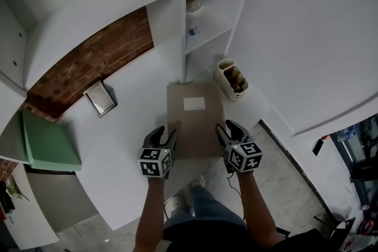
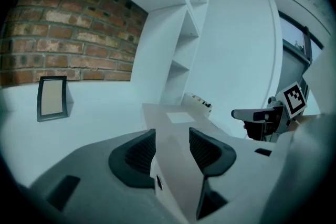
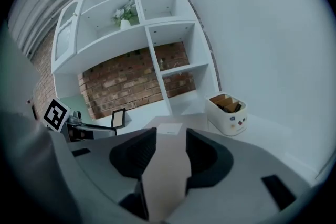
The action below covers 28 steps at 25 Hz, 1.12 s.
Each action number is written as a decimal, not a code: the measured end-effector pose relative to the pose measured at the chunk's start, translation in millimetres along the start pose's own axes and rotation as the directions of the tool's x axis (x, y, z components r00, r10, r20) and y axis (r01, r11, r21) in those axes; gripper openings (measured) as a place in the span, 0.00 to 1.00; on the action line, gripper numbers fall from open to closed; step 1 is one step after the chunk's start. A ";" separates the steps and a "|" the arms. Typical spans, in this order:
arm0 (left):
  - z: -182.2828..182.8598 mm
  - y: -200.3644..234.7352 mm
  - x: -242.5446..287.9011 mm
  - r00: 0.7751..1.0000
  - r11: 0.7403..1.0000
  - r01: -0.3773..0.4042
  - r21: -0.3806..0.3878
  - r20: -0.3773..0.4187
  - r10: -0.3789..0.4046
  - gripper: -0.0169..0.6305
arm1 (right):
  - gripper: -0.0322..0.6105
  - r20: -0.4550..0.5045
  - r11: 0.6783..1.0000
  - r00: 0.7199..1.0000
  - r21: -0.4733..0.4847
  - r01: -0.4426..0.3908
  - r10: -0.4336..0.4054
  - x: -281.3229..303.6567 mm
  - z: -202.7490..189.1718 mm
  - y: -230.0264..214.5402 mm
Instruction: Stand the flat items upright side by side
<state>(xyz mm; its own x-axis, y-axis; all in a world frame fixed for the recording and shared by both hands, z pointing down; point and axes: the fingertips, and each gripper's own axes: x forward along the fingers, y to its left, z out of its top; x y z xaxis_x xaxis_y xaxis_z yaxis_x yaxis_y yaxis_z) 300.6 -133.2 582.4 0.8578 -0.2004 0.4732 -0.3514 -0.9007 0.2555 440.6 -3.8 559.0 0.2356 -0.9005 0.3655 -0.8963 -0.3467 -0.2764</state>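
Head view: envelope [image 1: 194, 124] flat on counter [image 1: 133, 115], label up, near end at counter's front edge. Left claw [image 1: 167, 134] and right claw [image 1: 227, 127] both spread, one at each near corner, envelope edge between pads, no pinch seen. Advice: close both evenly, then raise together. Uneven grip likely to bend envelope.
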 end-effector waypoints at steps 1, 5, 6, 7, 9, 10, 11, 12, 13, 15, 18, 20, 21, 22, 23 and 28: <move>-2.2 3.5 5.2 1.000 1.000 -0.002 -0.010 -0.020 0.002 0.32 | 0.32 -0.026 1.000 1.000 0.010 -0.004 0.005 5.6 -3.0 -3.8; -10.4 14.1 24.2 0.996 0.999 -0.006 -0.052 -0.094 0.001 0.39 | 0.43 -0.131 0.998 0.991 0.056 -0.011 0.018 25.4 -15.9 -19.5; -12.1 16.3 28.1 0.994 0.998 -0.008 -0.063 -0.110 0.001 0.41 | 0.45 -0.159 0.998 0.987 0.067 -0.014 0.024 29.8 -19.6 -22.6; -13.6 18.2 31.8 0.992 0.997 -0.008 -0.074 -0.123 -0.001 0.42 | 0.47 -0.187 0.997 0.982 0.079 -0.016 0.031 33.9 -23.7 -25.3; -17.1 20.7 38.8 0.988 0.995 -0.002 -0.096 -0.151 -0.013 0.42 | 0.49 -0.241 0.995 0.970 0.102 -0.020 0.045 41.1 -32.3 -29.8; -19.3 21.1 42.2 0.986 0.995 0.004 -0.105 -0.168 -0.021 0.42 | 0.50 -0.265 0.993 0.963 0.115 -0.022 0.052 44.2 -36.5 -31.8; -21.8 21.1 45.5 0.982 0.994 0.010 -0.112 -0.185 -0.031 0.43 | 0.50 -0.287 0.991 0.956 0.128 -0.023 0.059 46.8 -40.6 -33.6; -24.3 21.0 48.4 0.979 0.993 0.016 -0.120 -0.200 -0.040 0.43 | 0.50 -0.306 0.990 0.950 0.140 -0.021 0.064 49.2 -44.3 -35.5; -26.5 21.2 50.9 0.976 0.992 0.020 -0.128 -0.213 -0.047 0.43 | 0.50 -0.324 0.989 0.944 0.148 -0.018 0.065 51.2 -47.7 -37.6; -30.0 22.9 54.8 0.970 0.990 0.020 -0.142 -0.236 -0.053 0.43 | 0.50 -0.355 0.987 0.933 0.159 -0.010 0.066 54.9 -53.6 -41.4; -34.3 25.0 58.5 0.964 0.986 0.023 -0.165 -0.259 -0.066 0.43 | 0.50 -0.388 0.984 0.918 0.176 -0.009 0.078 59.6 -60.9 -44.1; -35.3 25.0 60.0 0.961 0.982 0.029 -0.185 -0.264 -0.078 0.43 | 0.50 -0.401 0.983 0.912 0.186 -0.010 0.085 61.8 -64.1 -45.6; -35.5 25.0 60.6 0.961 0.981 0.032 -0.193 -0.265 -0.084 0.43 | 0.50 -0.404 0.982 0.910 0.189 -0.011 0.088 62.8 -65.1 -45.9; -35.7 24.9 61.3 0.960 0.980 0.035 -0.198 -0.265 -0.088 0.43 | 0.50 -0.406 0.981 0.909 0.193 -0.012 0.091 63.8 -65.6 -45.9; -35.8 24.7 62.0 0.960 0.979 0.039 -0.202 -0.265 -0.093 0.43 | 0.50 -0.407 0.980 0.909 0.197 -0.013 0.094 64.9 -65.7 -45.8; -35.5 21.7 64.1 0.959 0.973 0.054 -0.223 -0.261 -0.113 0.41 | 0.50 -0.411 0.982 0.908 0.187 -0.008 0.085 66.0 -65.7 -44.8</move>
<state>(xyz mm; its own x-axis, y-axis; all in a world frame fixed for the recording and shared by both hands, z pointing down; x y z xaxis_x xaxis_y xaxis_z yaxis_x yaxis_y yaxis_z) 334.7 -151.9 648.2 0.7644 0.0101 0.6446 -0.3794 -0.8013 0.4625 471.7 -30.5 654.0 -0.0171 -0.7390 0.6735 -0.8123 -0.3825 -0.4403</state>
